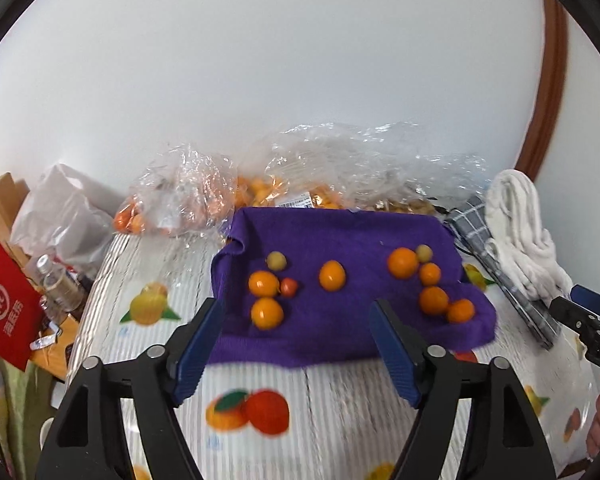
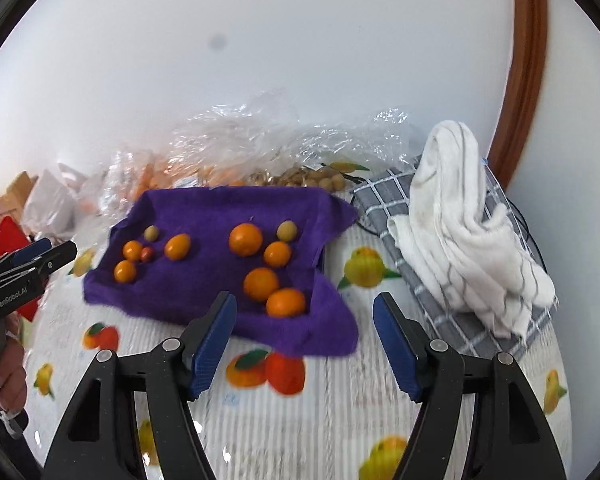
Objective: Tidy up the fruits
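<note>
Both grippers, left gripper (image 1: 298,346) and right gripper (image 2: 304,340), hover wide apart and empty over the fruit-print counter (image 1: 332,408). Small orange citrus fruits (image 1: 332,275) lie scattered on a purple cloth (image 1: 340,236); crinkled clear plastic bags (image 1: 340,160) crowd behind, a white towel (image 2: 460,232) lies to the right.

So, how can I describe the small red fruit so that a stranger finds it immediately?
Find the purple cloth on the table. In its left group of fruits, look between the two oranges there. The small red fruit touches the upper orange; it is the only red one and the smallest.
</note>
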`<state>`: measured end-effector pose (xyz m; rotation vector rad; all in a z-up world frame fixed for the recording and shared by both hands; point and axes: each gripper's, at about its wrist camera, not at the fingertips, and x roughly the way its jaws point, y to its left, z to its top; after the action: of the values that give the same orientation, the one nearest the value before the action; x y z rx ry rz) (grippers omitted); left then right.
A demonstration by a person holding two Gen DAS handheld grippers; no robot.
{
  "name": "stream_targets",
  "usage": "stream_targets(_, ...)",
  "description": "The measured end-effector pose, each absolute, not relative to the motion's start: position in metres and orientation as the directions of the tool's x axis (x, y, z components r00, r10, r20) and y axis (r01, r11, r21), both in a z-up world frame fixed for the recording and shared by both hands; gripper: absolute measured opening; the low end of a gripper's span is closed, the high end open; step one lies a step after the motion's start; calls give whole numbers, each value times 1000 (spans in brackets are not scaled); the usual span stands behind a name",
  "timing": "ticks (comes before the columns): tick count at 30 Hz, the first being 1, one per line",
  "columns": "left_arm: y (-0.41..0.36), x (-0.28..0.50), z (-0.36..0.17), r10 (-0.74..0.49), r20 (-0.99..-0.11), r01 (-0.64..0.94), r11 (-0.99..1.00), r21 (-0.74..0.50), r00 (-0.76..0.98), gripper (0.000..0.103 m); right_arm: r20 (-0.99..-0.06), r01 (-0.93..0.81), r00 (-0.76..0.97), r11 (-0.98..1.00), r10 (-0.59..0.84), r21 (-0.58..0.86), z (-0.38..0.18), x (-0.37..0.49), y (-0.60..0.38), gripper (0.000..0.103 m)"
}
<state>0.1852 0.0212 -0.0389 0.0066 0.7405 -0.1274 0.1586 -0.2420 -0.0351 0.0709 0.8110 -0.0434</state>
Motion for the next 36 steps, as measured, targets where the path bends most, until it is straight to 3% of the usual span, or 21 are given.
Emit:
stream_targets(2, 18, 168, -34, -113, -670, 121, 992, -35, 734, 77, -712, 67, 701, 997, -26, 29, -30, 139, -239, 72)
stream_targets(4, 17, 151, -29, -116, -660, 127, 991, -30, 743, 81, -688, 70, 725, 997, -42, 12, -24, 121, -235, 88)
stream_targets(12, 15, 81, -5, -125, -596, 131, 991, -33, 793, 96, -637, 65, 770, 997, -28, 34, -10, 65, -231, 102)
stream_targets(22, 5, 26, 6, -124, -551, 128, 991, -32, 825, 97, -613, 77, 789, 997, -43, 29, 1, 16, -229, 103)
stream_targets(36, 2, 15, 9, -127, -543, 130, 991, -32, 830, 97, -598, 89, 799, 996, -64, 12, 0, -1, -231, 103)
